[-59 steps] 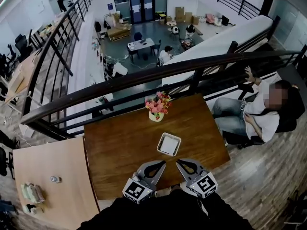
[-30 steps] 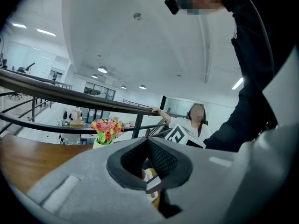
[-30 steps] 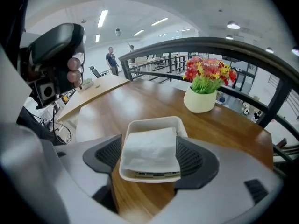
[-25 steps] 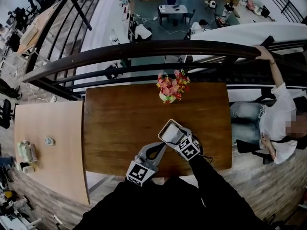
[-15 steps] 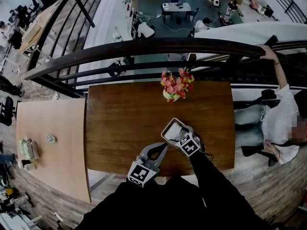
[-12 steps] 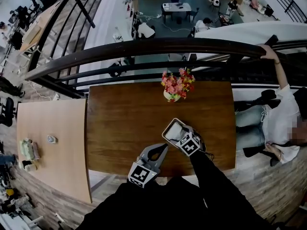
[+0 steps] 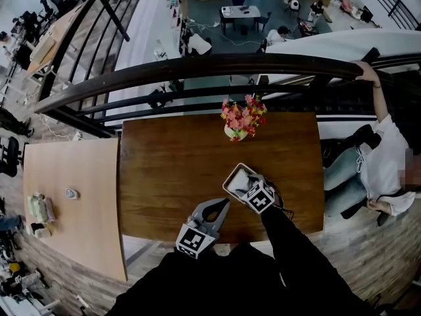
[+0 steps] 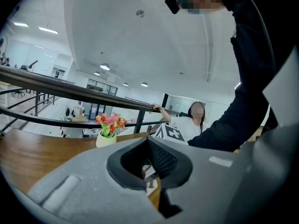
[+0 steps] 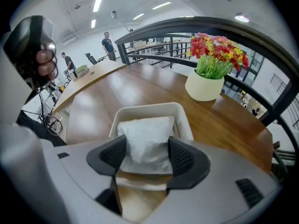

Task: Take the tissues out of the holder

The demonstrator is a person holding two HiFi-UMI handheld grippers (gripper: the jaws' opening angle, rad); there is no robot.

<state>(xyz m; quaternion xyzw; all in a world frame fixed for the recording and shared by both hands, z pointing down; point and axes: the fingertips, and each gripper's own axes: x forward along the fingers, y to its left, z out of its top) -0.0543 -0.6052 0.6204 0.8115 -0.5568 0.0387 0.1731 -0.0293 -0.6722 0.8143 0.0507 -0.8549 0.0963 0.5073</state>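
Note:
A white tissue holder (image 7: 230,175) sits on the dark wooden table (image 7: 164,170), right of centre and near its front edge. Inside lies a white wad of tissues (image 9: 147,132). My right gripper (image 9: 147,157) reaches over the holder's near rim (image 9: 149,108). Its jaws are closing, with the tissues between the pads and both pads touching the wad's sides. From the head view the right gripper (image 7: 246,183) covers the holder's near half. My left gripper (image 7: 221,205) hovers just left of it over the table's front edge, shut and holding nothing; the left gripper view also shows this left gripper (image 8: 147,143) with its pads together.
A cream pot of red and pink flowers (image 7: 238,127) stands at the table's far edge; the right gripper view has this flower pot (image 9: 204,85) just beyond the holder. A dark railing (image 7: 197,68) runs behind. A lighter table (image 7: 72,229) adjoins left. A seated person (image 7: 381,163) is at the right.
My right gripper came forward from the table's front edge onto the holder and now straddles the tissues. The left gripper stayed near the front edge. The seated person's legs shifted.

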